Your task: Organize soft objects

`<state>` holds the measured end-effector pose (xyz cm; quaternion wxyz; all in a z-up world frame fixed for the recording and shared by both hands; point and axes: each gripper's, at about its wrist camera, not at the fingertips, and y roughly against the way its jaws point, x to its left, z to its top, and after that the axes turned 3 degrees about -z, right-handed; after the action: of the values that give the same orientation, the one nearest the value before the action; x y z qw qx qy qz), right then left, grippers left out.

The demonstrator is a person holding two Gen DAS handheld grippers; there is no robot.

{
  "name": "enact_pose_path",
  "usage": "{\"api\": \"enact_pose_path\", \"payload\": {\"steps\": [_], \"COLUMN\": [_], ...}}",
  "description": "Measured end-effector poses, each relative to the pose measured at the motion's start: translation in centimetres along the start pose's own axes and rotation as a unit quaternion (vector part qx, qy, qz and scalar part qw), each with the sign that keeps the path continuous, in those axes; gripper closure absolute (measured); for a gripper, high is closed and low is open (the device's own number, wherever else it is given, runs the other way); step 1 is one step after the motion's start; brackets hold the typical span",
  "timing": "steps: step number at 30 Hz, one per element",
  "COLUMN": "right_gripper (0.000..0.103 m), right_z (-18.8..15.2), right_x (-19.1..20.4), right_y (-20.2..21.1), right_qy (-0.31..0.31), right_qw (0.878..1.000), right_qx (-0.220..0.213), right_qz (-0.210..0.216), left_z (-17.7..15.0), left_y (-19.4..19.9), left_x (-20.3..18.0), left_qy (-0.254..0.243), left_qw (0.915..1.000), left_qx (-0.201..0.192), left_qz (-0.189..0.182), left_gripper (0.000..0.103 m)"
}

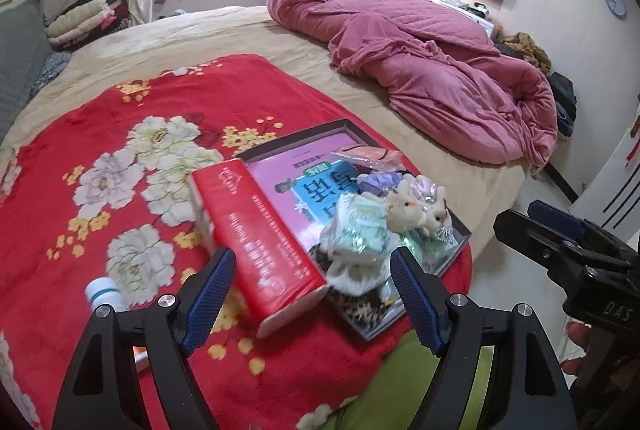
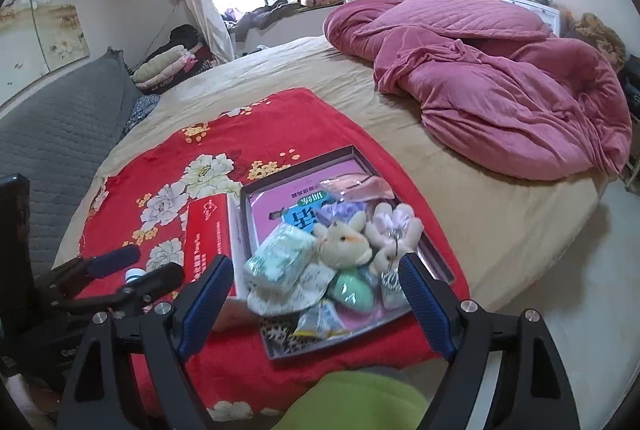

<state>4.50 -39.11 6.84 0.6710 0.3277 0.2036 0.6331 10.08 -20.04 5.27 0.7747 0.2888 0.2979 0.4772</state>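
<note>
Ahead of the right gripper (image 2: pixel 316 290), jaws apart, plush toys (image 2: pixel 344 242) fill the tray (image 2: pixel 440 266); left gripper (image 1: pixel 312 294) gapes before the red box (image 1: pixel 260 238).

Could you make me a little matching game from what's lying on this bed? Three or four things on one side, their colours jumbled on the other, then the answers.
Things:
1. long box
2. rumpled quilt
3. plush bunny
4. headboard cushion

Colours:
A. grey
B. cream
C. red
D. pink

Pairs: 1-C, 2-D, 3-B, 4-A
</note>
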Motion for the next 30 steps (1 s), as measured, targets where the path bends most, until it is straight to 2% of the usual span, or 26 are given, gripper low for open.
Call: {"api": "enact_pose_path", "payload": {"steps": [9, 17, 22, 30], "right_gripper": [0.019, 0.019, 0.019, 0.019], "right_z": [-2.2, -5.9, -8.2, -9.1], "right_x": [2.2, 4.8, 6.0, 5.5], "right_y": [2.0, 3.0, 3.4, 3.3], "right_qy": [-0.009, -0.019, -0.014, -0.026], "right_qw": [1.0, 1.0, 0.999, 0.998], "right_qx": [-0.001, 0.01, 0.002, 0.009], "right_qz": [-0.014, -0.022, -0.049, -0.064], "left_z": [-2.9, -5.8, -7.2, -8.4], "left_y": [2.6, 4.2, 4.6, 4.6], "left_x": [1.7, 3.4, 3.1, 2.7], "left_qy": [-0.002, 0.016, 0.009, 0.016], "left_qw": [0.9996, 0.9987, 0.9985, 0.9988], "left_qx": [0.001, 0.011, 0.015, 0.017], "left_qz": [0.027, 0.047, 0.052, 0.043], "left_gripper": [0.022, 0.022, 0.022, 0.022]}}
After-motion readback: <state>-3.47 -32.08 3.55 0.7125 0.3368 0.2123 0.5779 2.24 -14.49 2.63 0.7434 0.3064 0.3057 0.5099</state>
